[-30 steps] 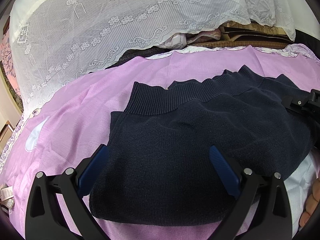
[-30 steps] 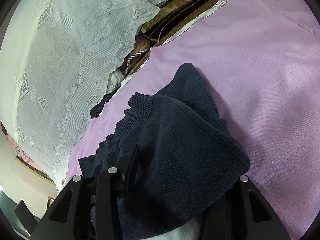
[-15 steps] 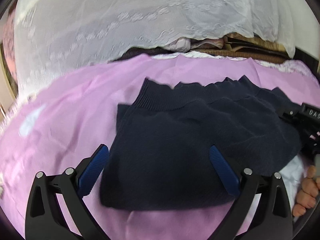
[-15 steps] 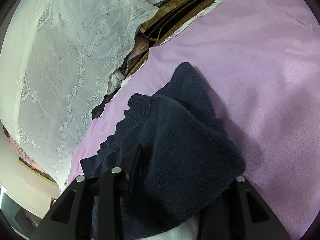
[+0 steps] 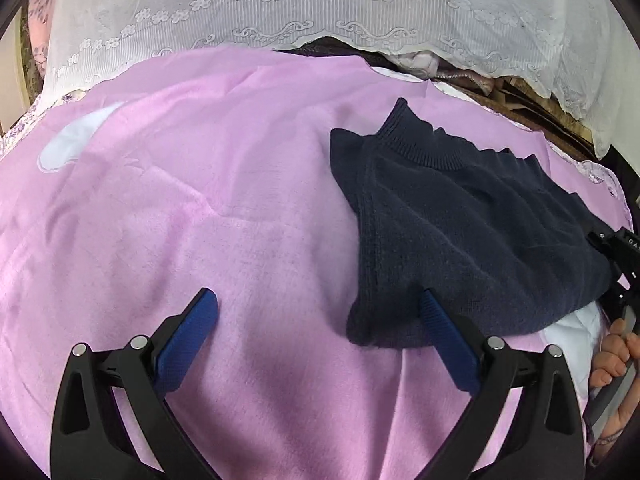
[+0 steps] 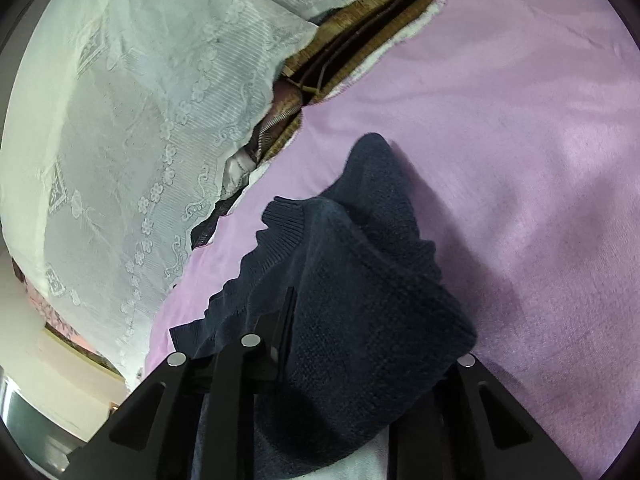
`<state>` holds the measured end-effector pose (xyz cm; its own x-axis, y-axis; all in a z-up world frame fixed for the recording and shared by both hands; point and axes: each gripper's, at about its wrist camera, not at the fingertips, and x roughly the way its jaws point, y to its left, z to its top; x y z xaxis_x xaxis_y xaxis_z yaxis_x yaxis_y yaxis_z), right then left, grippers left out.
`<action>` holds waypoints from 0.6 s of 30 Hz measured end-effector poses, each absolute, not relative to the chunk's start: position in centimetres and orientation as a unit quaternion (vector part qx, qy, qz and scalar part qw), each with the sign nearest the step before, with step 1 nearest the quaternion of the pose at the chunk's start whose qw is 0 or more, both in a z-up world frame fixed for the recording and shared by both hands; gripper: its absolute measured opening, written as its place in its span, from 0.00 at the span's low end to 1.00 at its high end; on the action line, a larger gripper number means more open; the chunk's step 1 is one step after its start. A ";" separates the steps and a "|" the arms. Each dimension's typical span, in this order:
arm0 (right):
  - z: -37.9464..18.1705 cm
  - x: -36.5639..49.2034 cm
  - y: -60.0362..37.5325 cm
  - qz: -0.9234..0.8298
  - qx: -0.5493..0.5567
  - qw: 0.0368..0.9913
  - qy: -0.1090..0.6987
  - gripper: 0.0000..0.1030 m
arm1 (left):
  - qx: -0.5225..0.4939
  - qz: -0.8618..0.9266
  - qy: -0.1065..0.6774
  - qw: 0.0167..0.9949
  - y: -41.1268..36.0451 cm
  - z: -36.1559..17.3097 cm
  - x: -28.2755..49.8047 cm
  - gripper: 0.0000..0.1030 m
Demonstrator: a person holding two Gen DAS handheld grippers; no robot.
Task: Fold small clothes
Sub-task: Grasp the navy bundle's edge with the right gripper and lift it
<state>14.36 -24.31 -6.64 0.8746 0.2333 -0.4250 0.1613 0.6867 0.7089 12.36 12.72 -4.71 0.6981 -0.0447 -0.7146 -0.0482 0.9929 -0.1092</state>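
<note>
Left claw [image 5: 316, 320] hung with its jaws wide apart above the pink blanket [image 5: 180, 208], gripping nothing. I had the navy sweater [image 5: 460, 232] at two o'clock from it, long axis running twelve to five, its near hem touching the right-hand pad. Right claw [image 6: 372, 336] was nearer, buried in knit; whether it clamped I couldn't tell.

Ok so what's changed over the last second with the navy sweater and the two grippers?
The left gripper swung left off the navy sweater; it is open over the pink blanket, only its right finger near the sweater's edge. The right gripper stayed put with the sweater bunched between its fingers. The sweater itself hasn't visibly moved.
</note>
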 end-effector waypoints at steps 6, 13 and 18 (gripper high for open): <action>-3.6 13.8 -22.2 0.017 0.316 0.921 0.227 0.22 | -0.067 0.000 0.381 0.922 12.7 -4.6 12.5 0.95; -0.6 13.7 -19.0 0.025 0.260 0.940 0.219 0.21 | -0.074 0.002 0.379 0.923 13.0 -4.5 12.4 0.95; 1.4 14.0 -15.7 0.037 0.221 0.949 0.220 0.20 | -0.090 0.012 0.372 0.924 13.8 -4.2 12.1 0.95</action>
<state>13.99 -15.69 1.43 0.9005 0.1683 -0.4011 0.0260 0.8996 0.4359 12.12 13.84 -4.17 0.7231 -0.0439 -0.6893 -0.0892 0.9837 -0.1563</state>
